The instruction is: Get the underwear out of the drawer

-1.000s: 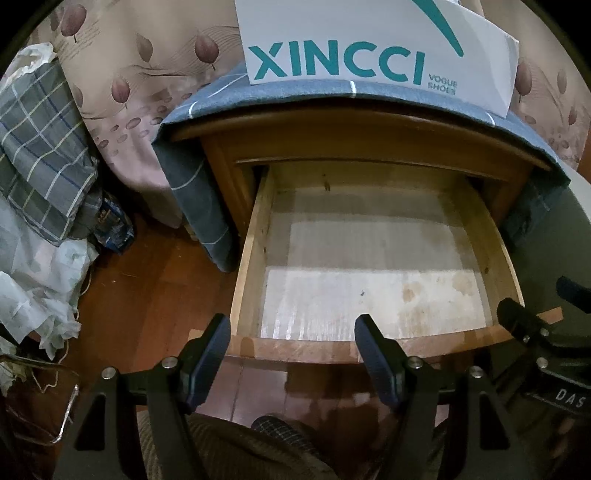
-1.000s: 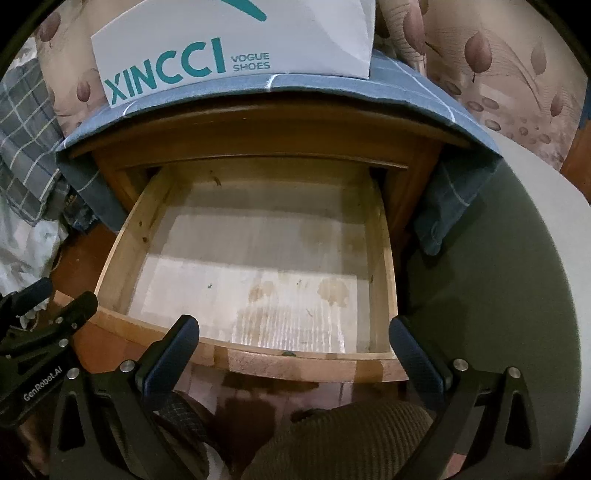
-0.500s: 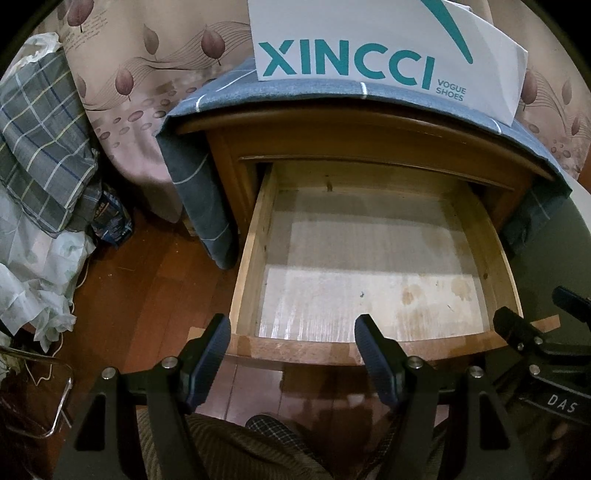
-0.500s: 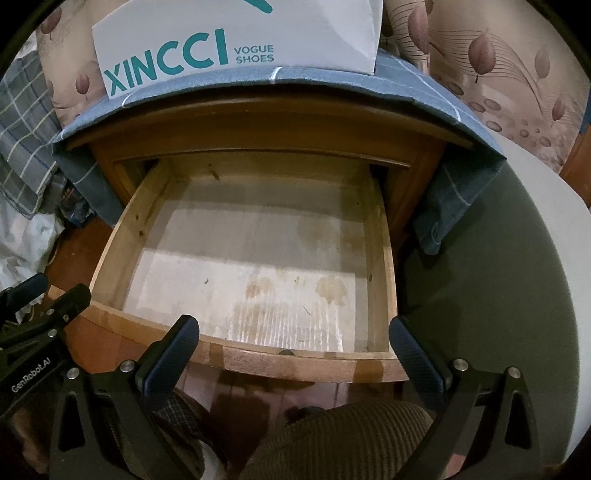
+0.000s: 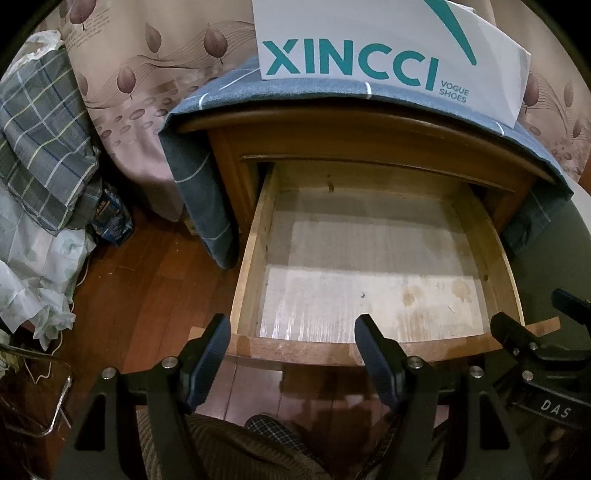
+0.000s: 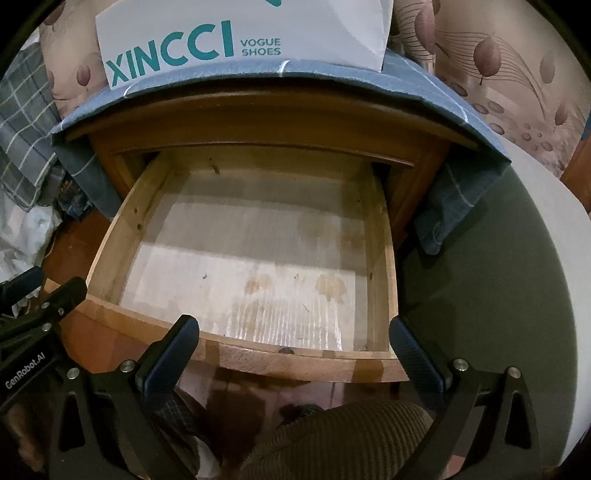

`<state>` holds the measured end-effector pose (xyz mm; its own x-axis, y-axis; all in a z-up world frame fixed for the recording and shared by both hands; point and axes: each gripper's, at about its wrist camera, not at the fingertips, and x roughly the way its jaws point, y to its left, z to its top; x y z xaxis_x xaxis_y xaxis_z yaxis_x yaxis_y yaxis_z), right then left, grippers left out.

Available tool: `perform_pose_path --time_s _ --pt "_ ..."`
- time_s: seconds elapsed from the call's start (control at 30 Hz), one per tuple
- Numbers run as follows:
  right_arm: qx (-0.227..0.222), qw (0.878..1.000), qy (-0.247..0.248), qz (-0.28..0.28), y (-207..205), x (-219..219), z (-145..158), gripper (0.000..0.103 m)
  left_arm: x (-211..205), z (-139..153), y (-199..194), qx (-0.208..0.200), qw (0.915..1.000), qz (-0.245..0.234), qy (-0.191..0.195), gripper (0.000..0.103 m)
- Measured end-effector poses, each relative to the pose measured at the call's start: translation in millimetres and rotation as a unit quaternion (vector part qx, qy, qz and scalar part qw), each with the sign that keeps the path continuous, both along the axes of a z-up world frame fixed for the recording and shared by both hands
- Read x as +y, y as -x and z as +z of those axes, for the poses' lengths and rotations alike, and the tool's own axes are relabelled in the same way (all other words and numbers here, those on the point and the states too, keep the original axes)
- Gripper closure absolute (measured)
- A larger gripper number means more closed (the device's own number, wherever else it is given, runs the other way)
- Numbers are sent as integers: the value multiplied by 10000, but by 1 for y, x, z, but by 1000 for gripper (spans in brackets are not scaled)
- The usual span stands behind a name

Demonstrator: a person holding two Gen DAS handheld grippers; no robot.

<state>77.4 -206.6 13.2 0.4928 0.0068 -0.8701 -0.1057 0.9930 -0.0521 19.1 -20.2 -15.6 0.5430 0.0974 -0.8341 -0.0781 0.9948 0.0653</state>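
Wooden drawer stands pulled fully out, its pale lined floor bare; no underwear shows in either view. Just short of its front rail, the left hand-held gripper and right hand-held gripper point steeply down, fingers apart, gripping nothing. Only the left view shows bare floorboards leftward; only the right shows a green cushion. Farthest, a shoe box tops the nightstand.

Dim warm light, shadowed drawer back, sharp, fisheye-bent black corners
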Motion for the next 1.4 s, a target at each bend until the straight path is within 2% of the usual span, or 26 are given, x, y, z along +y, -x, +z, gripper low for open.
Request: perform_pose_path --time_s 0.9,1.4 --pt "12 10000 39 8 -1 1 -1 2 0 1 0 -8 10000 -61 8 31" --pt "6 10000 86 14 0 2 -1 2 -3 3 5 -203 9997 -148 -4 31"
